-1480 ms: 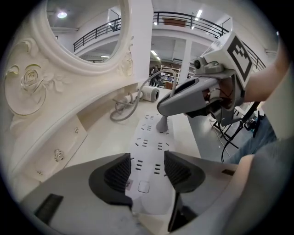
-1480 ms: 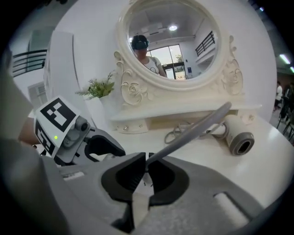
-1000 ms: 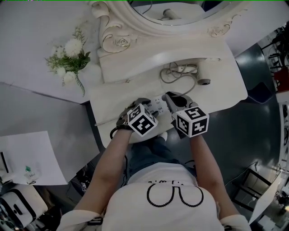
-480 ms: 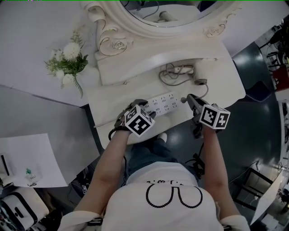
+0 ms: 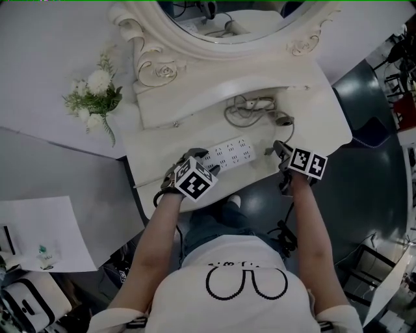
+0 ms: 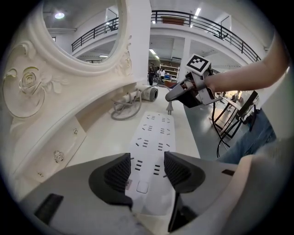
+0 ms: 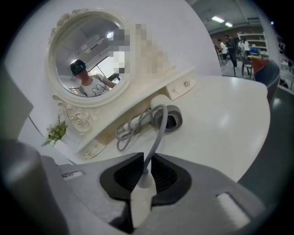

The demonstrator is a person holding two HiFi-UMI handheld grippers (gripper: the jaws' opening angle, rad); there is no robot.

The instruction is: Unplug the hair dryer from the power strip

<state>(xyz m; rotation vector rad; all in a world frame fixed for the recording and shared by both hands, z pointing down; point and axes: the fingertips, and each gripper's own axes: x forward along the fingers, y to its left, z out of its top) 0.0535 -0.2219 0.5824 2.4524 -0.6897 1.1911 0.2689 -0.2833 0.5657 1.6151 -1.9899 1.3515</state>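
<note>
Two grippers are in play. The left gripper [image 5: 205,161] is set on the near-left end of the power strip [image 5: 229,153], lower centre of the head view. In its own view the jaws are spread wide with the pads laid against the strip's two long sides, so the strip is taken as clamped in place.

The right gripper [image 5: 278,148] is now seen right of the strip, centre right of the head view; a second ago it was over the strip's right end, just beside the left one. The plug [image 7: 139,198] is pinched between its nearly closed pads. The jaws have just been opening a little, but the plug is still seated between them, with the grey cord [image 7: 155,131] running up out of the gap. In the left gripper view the plug's pins are seen bare in the air above the strip's far end, clear of the sockets.

The hair dryer [image 5: 260,102] is lying at the back of the white table [image 5: 325,110], upper centre, below the mirror [image 5: 214,19], cord coiled beside it.

Judgement: the unplugging itself is done; only setting the plug down and releasing the strip seems left. Risk: with the grip slackening, the plug could be dropped off the table edge.
</note>
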